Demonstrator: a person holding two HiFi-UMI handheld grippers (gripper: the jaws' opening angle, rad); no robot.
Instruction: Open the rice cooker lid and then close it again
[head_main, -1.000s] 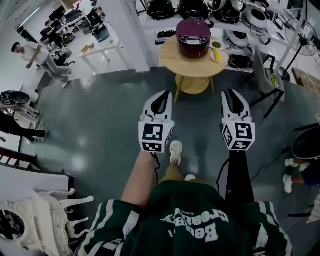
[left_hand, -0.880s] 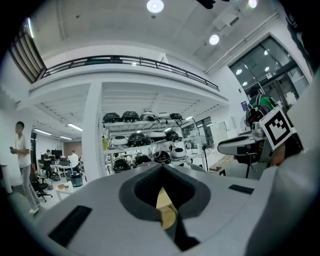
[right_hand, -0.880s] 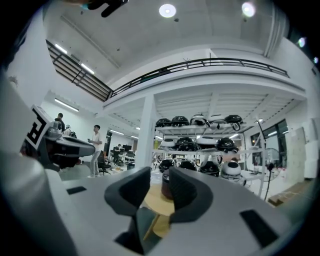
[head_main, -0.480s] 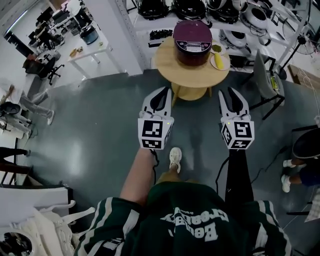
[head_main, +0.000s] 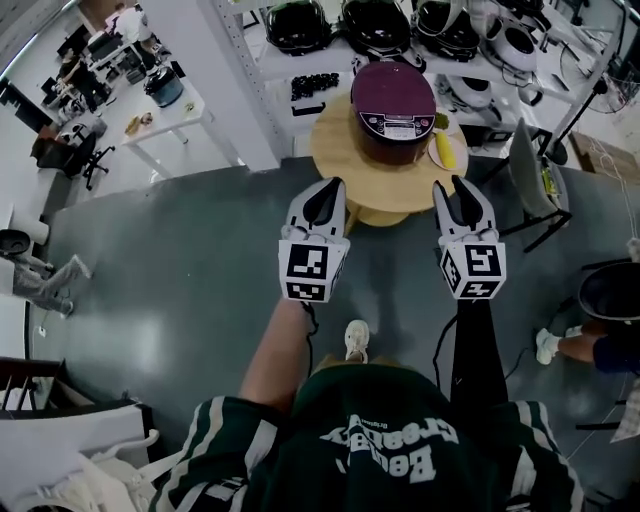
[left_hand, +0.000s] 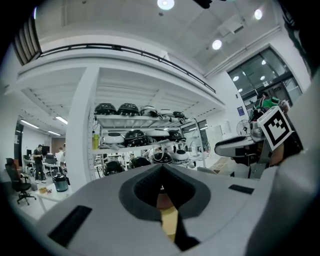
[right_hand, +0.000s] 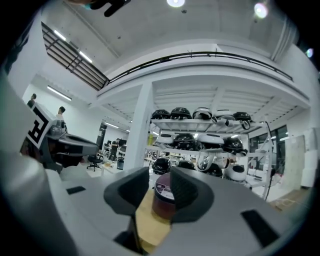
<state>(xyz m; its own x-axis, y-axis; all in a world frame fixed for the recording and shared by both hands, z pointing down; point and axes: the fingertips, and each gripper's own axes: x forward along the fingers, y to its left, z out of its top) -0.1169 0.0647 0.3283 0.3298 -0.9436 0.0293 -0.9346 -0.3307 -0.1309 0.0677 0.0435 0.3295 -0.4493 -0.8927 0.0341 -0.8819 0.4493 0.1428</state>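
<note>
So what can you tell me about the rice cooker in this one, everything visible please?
The rice cooker is a rounded, glossy dark maroon appliance that looks like plastic. Its lid is shut, with a pale control panel on top at the edge nearest the person. It stands upright on a round wooden table in front of white shelving, resting only on the tabletop. A yellow item lies close beside it; contact cannot be told.
</note>
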